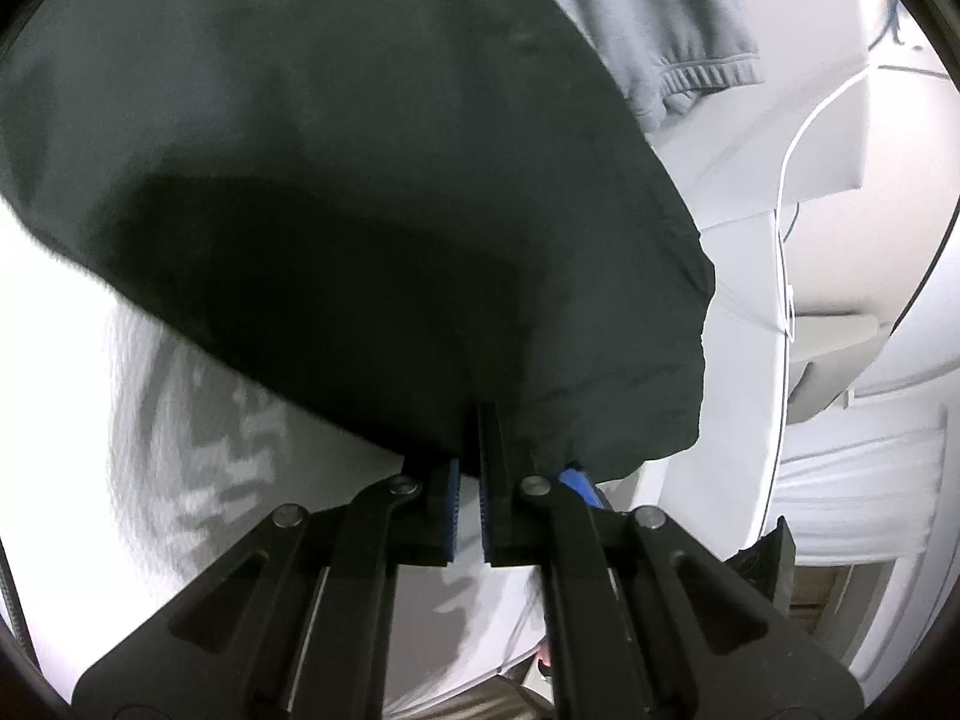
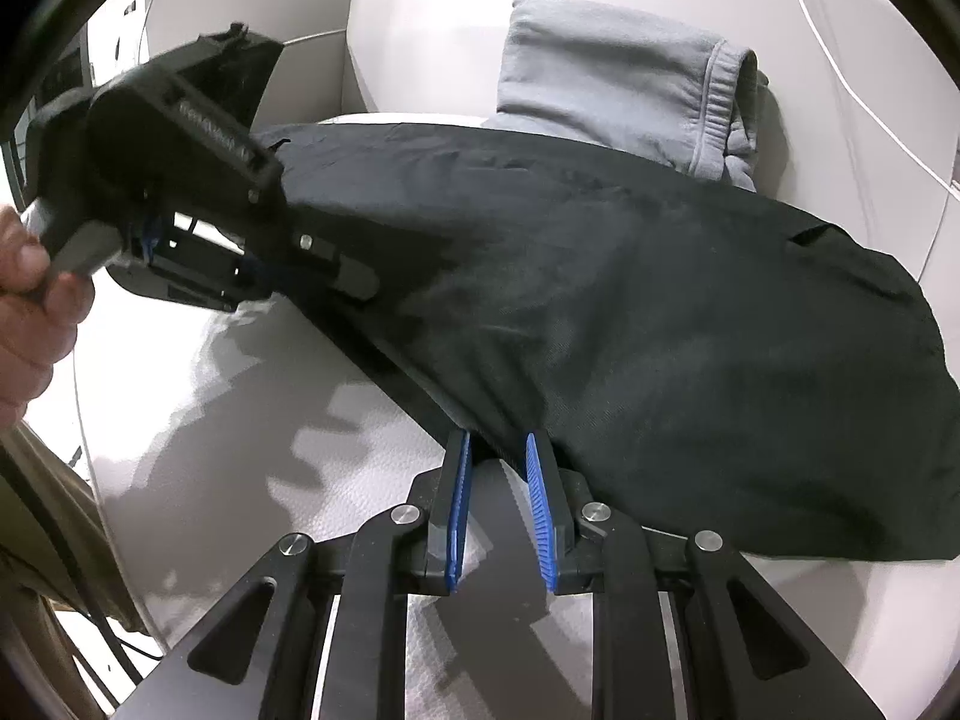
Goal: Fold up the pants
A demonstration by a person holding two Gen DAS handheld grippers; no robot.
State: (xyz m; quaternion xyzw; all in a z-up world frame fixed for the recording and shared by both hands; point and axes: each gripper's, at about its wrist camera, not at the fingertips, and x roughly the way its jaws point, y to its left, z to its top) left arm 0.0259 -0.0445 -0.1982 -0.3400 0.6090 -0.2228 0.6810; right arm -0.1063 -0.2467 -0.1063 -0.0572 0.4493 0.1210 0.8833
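The black pants [image 2: 630, 312] lie across a white cushioned surface [image 2: 252, 468]. In the left wrist view they [image 1: 360, 192] fill most of the frame. My left gripper [image 1: 469, 450] is shut on the near edge of the pants, with the cloth pinched between its blue pads. It also shows in the right wrist view [image 2: 336, 276], held by a hand at the pants' left end. My right gripper [image 2: 498, 450] has its jaws partly apart with the pants' edge lying between the fingertips; the blue pads [image 2: 459, 504] show a gap.
A folded grey sweatshirt [image 2: 630, 84] lies behind the pants against the white back cushion [image 2: 420, 18]; it also shows in the left wrist view [image 1: 672, 18]. A white cable [image 1: 786, 192] runs down the right side. The person's hand [image 2: 30, 312] is at the left edge.
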